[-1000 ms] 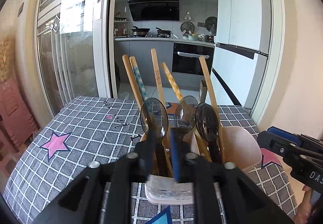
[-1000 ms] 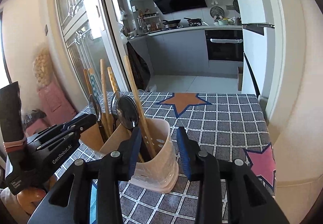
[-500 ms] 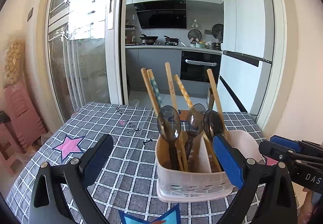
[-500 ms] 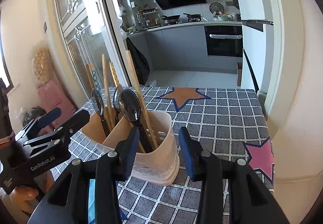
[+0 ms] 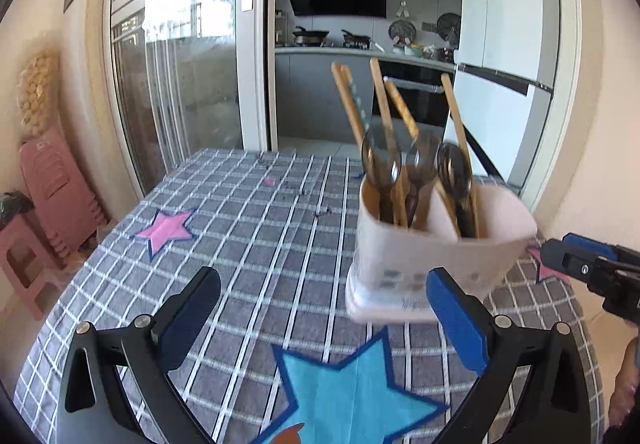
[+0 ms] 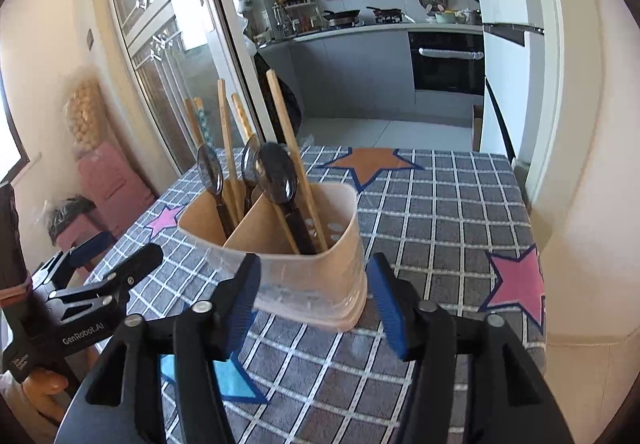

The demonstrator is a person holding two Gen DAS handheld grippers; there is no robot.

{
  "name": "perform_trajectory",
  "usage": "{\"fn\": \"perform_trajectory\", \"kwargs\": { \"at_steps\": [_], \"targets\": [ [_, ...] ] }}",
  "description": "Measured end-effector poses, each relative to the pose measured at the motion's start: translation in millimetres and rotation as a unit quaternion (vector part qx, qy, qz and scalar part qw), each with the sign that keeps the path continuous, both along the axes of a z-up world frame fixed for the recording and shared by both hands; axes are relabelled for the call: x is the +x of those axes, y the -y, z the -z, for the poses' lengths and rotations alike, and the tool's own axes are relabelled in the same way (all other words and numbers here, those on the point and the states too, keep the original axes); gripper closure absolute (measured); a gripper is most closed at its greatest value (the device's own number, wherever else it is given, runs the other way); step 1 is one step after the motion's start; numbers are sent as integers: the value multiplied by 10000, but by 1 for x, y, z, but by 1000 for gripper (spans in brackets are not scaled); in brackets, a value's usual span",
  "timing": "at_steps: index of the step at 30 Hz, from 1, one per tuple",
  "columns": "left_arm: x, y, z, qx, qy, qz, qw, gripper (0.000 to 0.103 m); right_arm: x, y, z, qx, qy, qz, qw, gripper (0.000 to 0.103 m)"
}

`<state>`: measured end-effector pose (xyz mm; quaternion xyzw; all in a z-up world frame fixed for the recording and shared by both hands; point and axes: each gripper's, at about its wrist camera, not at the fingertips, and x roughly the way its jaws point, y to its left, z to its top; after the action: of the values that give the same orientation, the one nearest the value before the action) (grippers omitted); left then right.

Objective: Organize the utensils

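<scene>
My left gripper [image 5: 322, 314] has its jaws spread as wide as they go, with nothing between them; they hang over the checked cloth on the bench [image 5: 248, 228], and the utensil holder [image 5: 436, 248] stands ahead and to the right of them. My right gripper [image 6: 314, 298] has just been opening its jaws. The holder [image 6: 316, 276] sits between the two blue pads [image 6: 386, 304], which stand just clear of its walls, so the grip is released. Wooden chopsticks [image 6: 290, 148] and dark spoons [image 6: 276, 178] stand upright in the holder's two compartments. The holder rests on the bench, near its middle.
</scene>
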<state>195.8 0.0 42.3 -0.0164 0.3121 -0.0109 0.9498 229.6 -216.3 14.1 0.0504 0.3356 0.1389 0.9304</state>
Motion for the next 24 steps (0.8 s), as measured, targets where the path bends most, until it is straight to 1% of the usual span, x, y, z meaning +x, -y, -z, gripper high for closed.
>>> {"fn": "perform_trajectory", "kwargs": {
  "at_steps": [2, 6, 10, 13, 16, 24],
  "targets": [
    [-9, -3, 8, -7, -162, 27, 9999, 0, -5, -4, 7, -136, -171, 29, 9998, 35],
    [-26, -4, 19, 103, -288, 76, 9995, 0, -17, -9, 20, -233, -415, 48, 9989, 22],
    [-42, -2, 24, 250, -306, 170, 9991, 0, -32, -16, 28, -459, -465, 250, 9976, 21],
    [-52, -1, 23, 249, -283, 244, 9990, 0, -43, -20, 28, -581, -422, 414, 9966, 20],
    [-60, -3, 21, 195, -272, 269, 9991, 0, -56, -25, 26, -812, -325, 641, 9941, 19],
    [-85, -4, 13, 231, -49, 277, 9993, 0, -91, -25, 10, -1035, 364, 1180, 9869, 18]
  ]
}}
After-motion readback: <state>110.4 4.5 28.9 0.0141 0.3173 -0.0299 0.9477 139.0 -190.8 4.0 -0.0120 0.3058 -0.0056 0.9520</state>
